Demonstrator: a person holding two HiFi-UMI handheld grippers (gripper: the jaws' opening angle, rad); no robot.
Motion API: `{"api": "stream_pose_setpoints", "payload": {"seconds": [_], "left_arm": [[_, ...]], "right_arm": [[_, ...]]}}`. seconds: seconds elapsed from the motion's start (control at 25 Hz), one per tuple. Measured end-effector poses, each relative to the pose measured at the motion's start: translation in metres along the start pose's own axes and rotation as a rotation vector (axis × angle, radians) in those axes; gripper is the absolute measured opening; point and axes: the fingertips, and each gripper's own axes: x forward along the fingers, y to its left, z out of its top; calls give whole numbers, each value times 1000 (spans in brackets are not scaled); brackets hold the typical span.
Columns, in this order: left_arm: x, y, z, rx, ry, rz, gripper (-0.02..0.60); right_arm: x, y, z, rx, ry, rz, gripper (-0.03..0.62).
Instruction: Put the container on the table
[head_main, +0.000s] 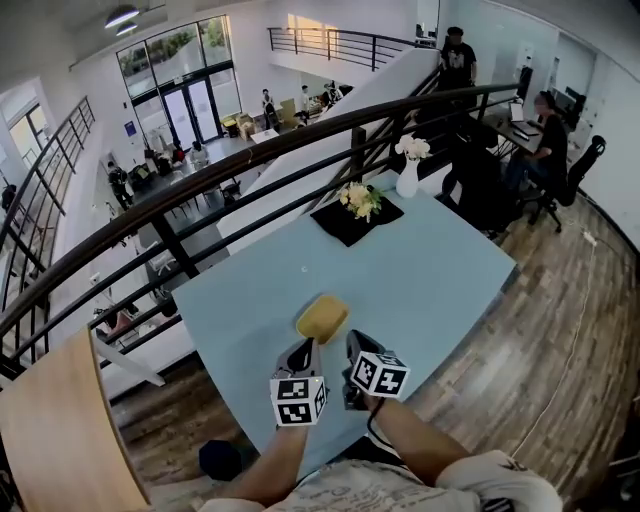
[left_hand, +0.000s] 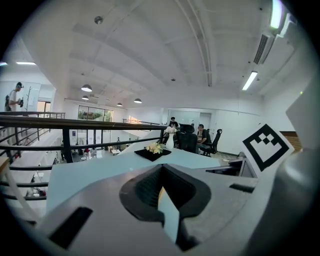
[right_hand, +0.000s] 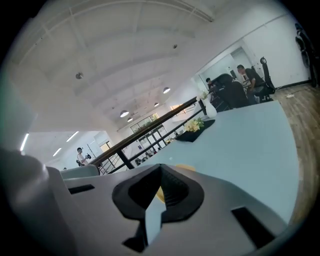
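1. Container (head_main: 322, 318) sits on table (head_main: 430, 270), near the person's edge.
2. Left tool (head_main: 304, 352) pressed together, empty, just beside container.
3. Right tool (head_main: 356, 345) pressed together, empty, near container.

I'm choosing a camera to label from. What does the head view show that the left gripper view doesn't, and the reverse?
Head view only: the person's forearms and the marker cube on the left gripper. Left gripper view only: a strip light overhead and a close look at that gripper's jaws, closed with nothing between. Both: the blue table, black mat with flowers, white vase.
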Motion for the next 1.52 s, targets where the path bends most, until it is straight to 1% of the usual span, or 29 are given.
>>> {"api": "stream_pose_setpoints", "payload": {"seconds": [0.12, 0.32, 0.44, 0.52, 0.68, 0.96, 1.16, 1.52], "left_arm": [[-18, -11, 8, 19, -15, -24, 5], [-47, -22, 23, 53, -55, -54, 5], [-63, -29, 25, 74, -74, -75, 5], [-74, -33, 26, 83, -87, -87, 5], [-90, -41, 26, 99, -102, -109, 5], [-110, -57, 27, 133, -117, -149, 5], [-118, -57, 25, 129, -116, -154, 5], [-119, -54, 20, 127, -112, -147, 5]], "right_arm": [[-29, 14, 16, -54, -74, 4, 3], [-76, 47, 39, -208, -211, 6, 3], [-102, 63, 42, -276, -268, 1, 3], [-117, 70, 41, -297, -291, -3, 3], [-140, 72, 32, -277, -303, -19, 3], [-159, 71, 19, -261, -310, -51, 3], [-168, 76, 17, -302, -323, -71, 3], [-166, 74, 14, -279, -302, -57, 3]]}}
